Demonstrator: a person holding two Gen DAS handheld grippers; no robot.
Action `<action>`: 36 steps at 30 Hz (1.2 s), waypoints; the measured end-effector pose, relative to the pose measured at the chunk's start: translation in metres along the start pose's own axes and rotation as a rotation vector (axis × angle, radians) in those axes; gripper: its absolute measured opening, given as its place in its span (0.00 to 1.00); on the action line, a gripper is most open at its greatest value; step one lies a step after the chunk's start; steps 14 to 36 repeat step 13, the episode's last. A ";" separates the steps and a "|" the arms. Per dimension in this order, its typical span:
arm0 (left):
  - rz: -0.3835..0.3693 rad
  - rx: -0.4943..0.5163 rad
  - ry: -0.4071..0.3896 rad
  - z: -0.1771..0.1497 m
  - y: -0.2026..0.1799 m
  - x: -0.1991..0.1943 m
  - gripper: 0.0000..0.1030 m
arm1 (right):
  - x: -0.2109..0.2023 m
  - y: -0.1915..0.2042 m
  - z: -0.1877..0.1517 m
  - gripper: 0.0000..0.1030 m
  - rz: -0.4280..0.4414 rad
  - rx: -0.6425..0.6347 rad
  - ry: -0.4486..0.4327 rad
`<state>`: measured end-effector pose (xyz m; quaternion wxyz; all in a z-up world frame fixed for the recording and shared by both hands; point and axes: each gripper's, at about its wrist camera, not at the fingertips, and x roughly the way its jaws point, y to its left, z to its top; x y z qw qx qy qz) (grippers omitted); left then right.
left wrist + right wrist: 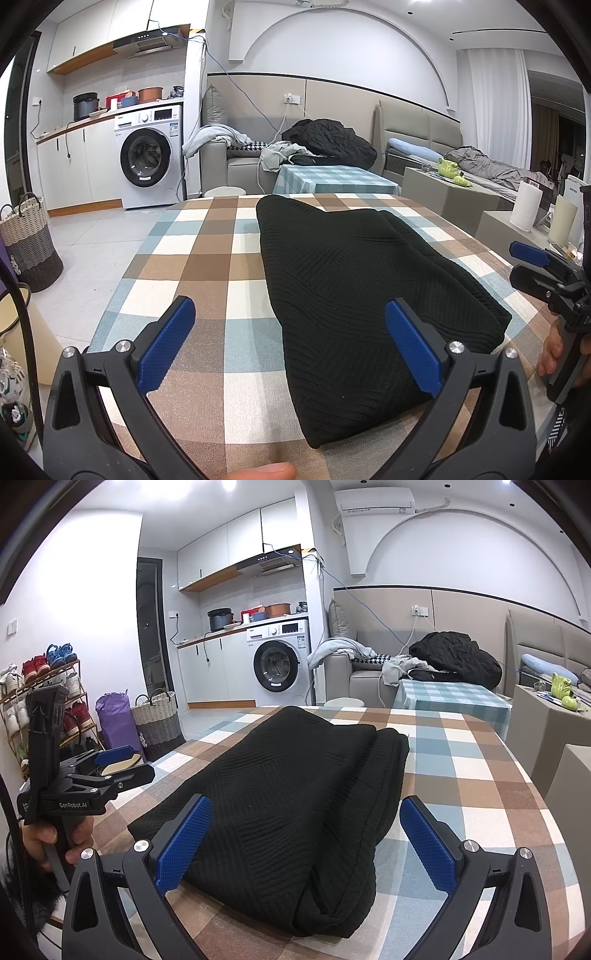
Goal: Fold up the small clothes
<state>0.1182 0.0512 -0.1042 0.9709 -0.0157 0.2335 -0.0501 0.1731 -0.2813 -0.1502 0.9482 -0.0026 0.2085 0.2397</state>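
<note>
Now both raised level, left tool (290, 345) spread apart, right tool (304, 843) apart, black knit (280, 812) folded below.

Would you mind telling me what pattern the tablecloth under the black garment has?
The tablecloth is checked in brown, white and pale blue, clearest in the left wrist view.

White lettering reading "GenRobot.AI" is showing on the black body of the left gripper (110, 762), at nine o'clock in the right wrist view.

Washing machine (147, 155), woven basket (31, 243), paper towel roll (526, 206).
</note>
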 end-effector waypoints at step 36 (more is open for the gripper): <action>0.000 -0.004 -0.001 0.000 -0.001 0.001 0.99 | 0.001 0.001 0.000 1.00 -0.001 0.002 0.002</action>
